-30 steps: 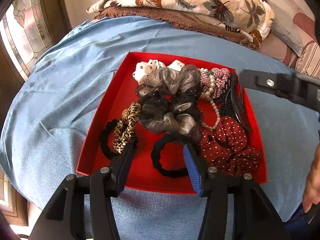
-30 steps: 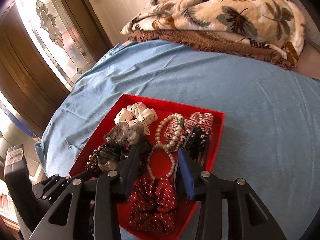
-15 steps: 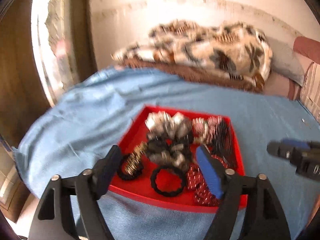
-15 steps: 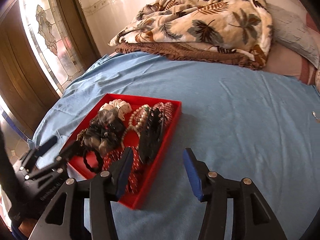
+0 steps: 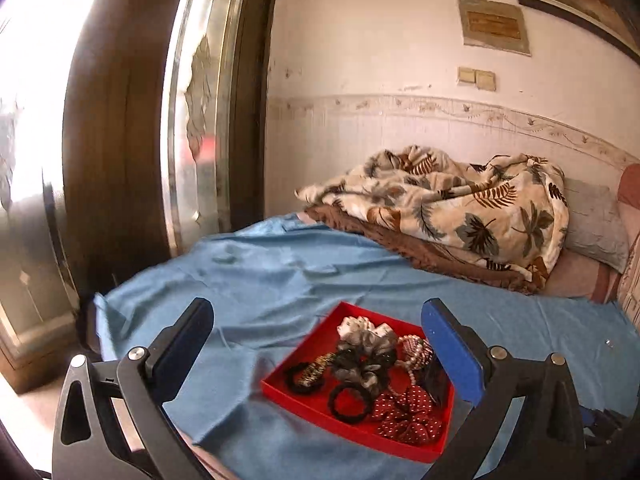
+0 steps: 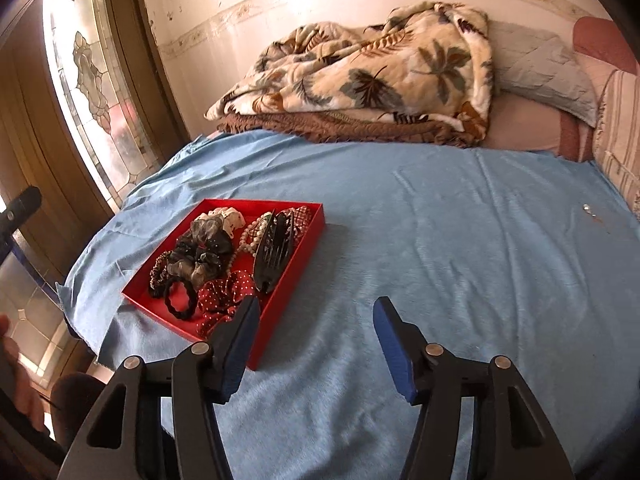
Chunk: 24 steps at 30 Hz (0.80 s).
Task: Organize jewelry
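Observation:
A red tray lies on the blue sheet and holds several hair ties: a black elastic, a red dotted scrunchie, a grey scrunchie, a pearl string and a black claw clip. My left gripper hovers well above and in front of the tray, its jaws opening wide with nothing between them. My right gripper hangs over bare sheet just right of the tray, jaws opening, nothing between them.
A leaf-patterned blanket is heaped at the far end of the bed by the wall. A glazed wooden door stands at the left. A small shiny item lies on the sheet at the far right.
Both grippers have drawn back from the tray and opened. The left one rose and tilted up toward the wall; the right one slid off to the tray's right.

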Each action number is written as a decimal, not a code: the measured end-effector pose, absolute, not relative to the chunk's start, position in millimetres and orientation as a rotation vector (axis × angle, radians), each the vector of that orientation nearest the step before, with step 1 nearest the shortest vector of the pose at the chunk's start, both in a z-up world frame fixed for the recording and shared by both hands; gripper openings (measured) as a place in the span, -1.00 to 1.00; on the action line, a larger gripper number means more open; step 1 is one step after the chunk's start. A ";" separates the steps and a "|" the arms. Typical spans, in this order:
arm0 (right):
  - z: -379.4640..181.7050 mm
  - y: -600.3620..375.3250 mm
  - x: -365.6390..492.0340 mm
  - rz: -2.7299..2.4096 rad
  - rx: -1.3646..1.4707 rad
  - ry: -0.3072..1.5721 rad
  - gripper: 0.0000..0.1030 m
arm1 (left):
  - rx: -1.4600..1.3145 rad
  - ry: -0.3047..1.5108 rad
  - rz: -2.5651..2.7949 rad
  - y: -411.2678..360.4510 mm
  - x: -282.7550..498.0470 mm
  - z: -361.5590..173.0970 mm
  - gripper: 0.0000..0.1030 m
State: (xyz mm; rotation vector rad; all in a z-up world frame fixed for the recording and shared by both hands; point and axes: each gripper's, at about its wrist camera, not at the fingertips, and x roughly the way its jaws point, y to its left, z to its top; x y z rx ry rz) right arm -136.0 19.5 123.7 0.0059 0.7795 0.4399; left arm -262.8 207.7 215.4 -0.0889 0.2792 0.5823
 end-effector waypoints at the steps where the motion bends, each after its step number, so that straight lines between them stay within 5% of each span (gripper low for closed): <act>1: 124.1 18.5 -138.7 0.438 0.003 0.773 0.25 | -0.061 0.268 0.582 201.1 -268.3 216.8 1.00; 8: 127.8 6.6 -158.7 0.429 -0.004 0.720 0.43 | 0.055 0.256 0.555 159.7 -285.0 213.9 1.00; 24: 120.6 -3.8 -176.6 0.382 -0.077 0.692 0.57 | 0.028 0.529 0.439 143.5 -253.6 166.5 1.00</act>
